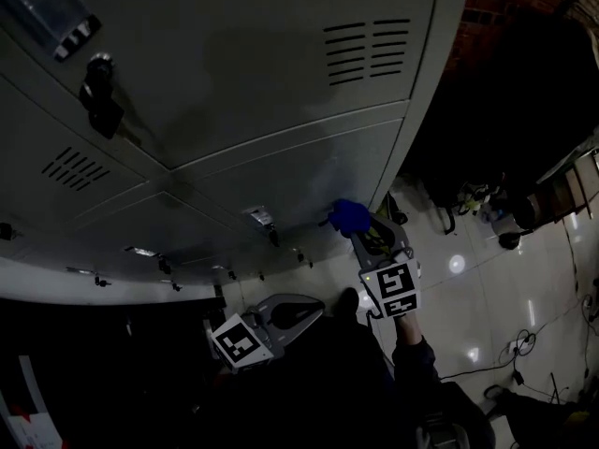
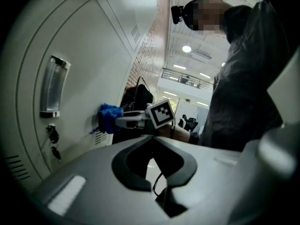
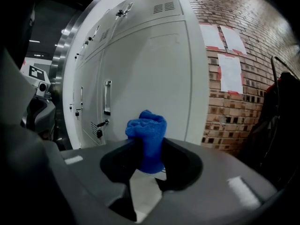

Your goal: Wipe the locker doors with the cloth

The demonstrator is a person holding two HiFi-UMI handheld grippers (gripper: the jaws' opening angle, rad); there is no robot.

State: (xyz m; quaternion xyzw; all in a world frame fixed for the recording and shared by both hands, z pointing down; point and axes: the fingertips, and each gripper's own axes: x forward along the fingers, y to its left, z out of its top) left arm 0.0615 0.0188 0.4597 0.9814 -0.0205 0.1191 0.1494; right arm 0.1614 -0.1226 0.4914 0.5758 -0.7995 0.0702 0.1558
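Observation:
A bank of grey locker doors [image 1: 234, 64] fills the upper left of the head view. My right gripper [image 1: 348, 224] is shut on a bunched blue cloth [image 1: 349, 215], which touches a lower door near the bank's right edge. In the right gripper view the cloth [image 3: 147, 135] sticks out from between the jaws of the right gripper [image 3: 149, 149], with the doors [image 3: 150, 64] behind it. My left gripper [image 1: 314, 309] hangs lower, away from the lockers, shut with nothing in it. The left gripper view shows that gripper [image 2: 152, 158] empty, and the cloth [image 2: 108, 117] against the locker beyond it.
Keys hang from a door lock [image 1: 98, 92]. A brick wall [image 3: 248, 107] with taped papers [image 3: 229, 71] stands right of the lockers. A dark coat [image 3: 281, 125] hangs there. Cables [image 1: 524, 344] lie on the shiny tiled floor [image 1: 487, 288]. The person's torso [image 2: 243, 93] stands close by.

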